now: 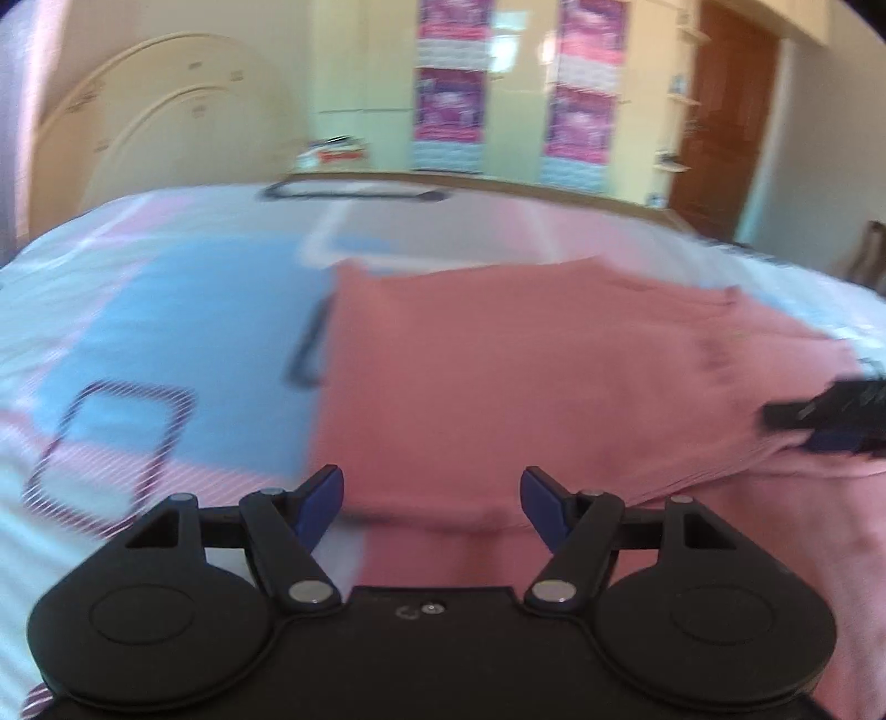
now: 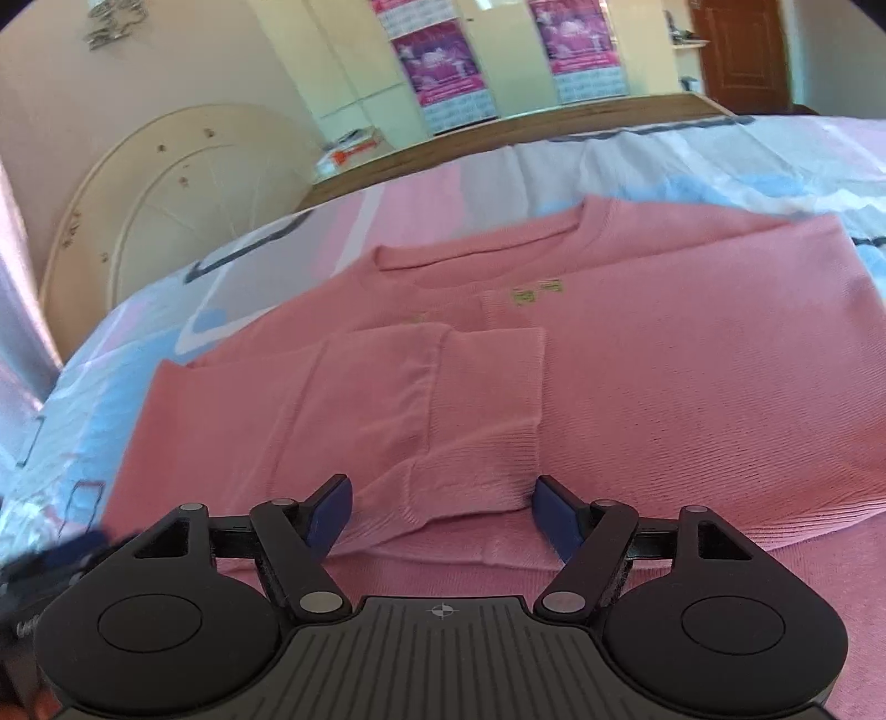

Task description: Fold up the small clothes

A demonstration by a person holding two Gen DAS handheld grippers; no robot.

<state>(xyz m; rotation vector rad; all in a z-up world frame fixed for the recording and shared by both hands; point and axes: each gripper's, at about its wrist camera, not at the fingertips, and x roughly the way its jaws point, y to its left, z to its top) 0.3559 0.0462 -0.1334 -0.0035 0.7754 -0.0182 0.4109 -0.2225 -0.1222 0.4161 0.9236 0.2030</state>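
Observation:
A pink knit sweater (image 2: 664, 360) lies flat on the bed with its neckline (image 2: 482, 243) at the far side. One sleeve (image 2: 421, 399) is folded across its body, with the ribbed cuff near the middle. My right gripper (image 2: 443, 487) stands open just over the near hem, and the cuff shows between its blue pads without being pinched. The left wrist view is blurred. There my left gripper (image 1: 432, 482) is open over the sweater (image 1: 526, 376) at its near left edge, nothing between its fingers. The other gripper (image 1: 830, 421) shows at the right edge of that view.
The bed carries a sheet (image 1: 138, 332) patterned in pink, blue and white. A wooden bed frame (image 2: 554, 124) runs along the far side. A round cream panel (image 2: 183, 188) leans on the wall at left. Posters (image 2: 443, 72) and a brown door (image 2: 742, 50) stand behind.

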